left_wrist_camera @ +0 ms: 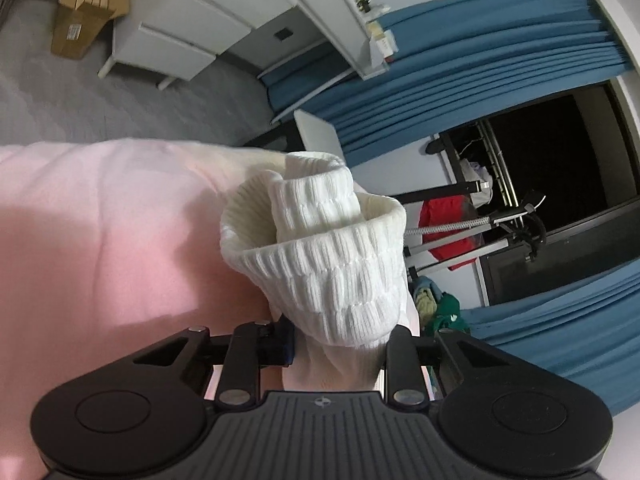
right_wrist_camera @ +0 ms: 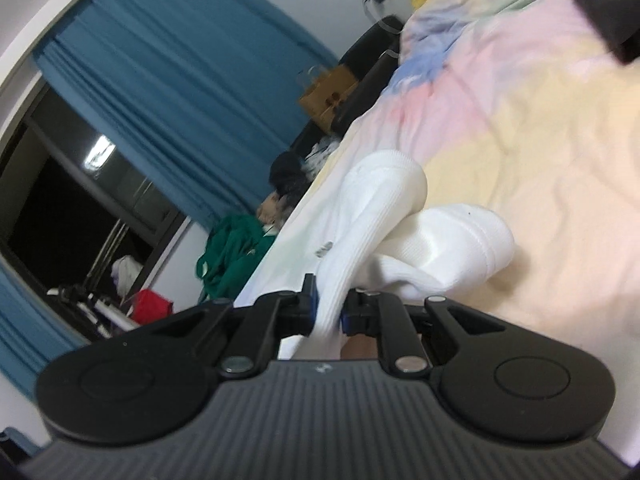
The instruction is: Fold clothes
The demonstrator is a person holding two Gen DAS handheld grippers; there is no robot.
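The left tongs (left_wrist_camera: 340,340) are closed on the ribbed cuffs of a pair of white socks (left_wrist_camera: 320,256), one cuff turned over the other, raised above the pink part of the bed (left_wrist_camera: 100,240). The right tongs (right_wrist_camera: 329,312) pinch the leg of the same white socks (right_wrist_camera: 400,220), whose toe ends lie on the bed's (right_wrist_camera: 520,140) pastel sheet. Beyond the bed's far edge lies a green garment (right_wrist_camera: 232,256), under a blue curtain (right_wrist_camera: 160,100) beside a dark window (right_wrist_camera: 48,208).
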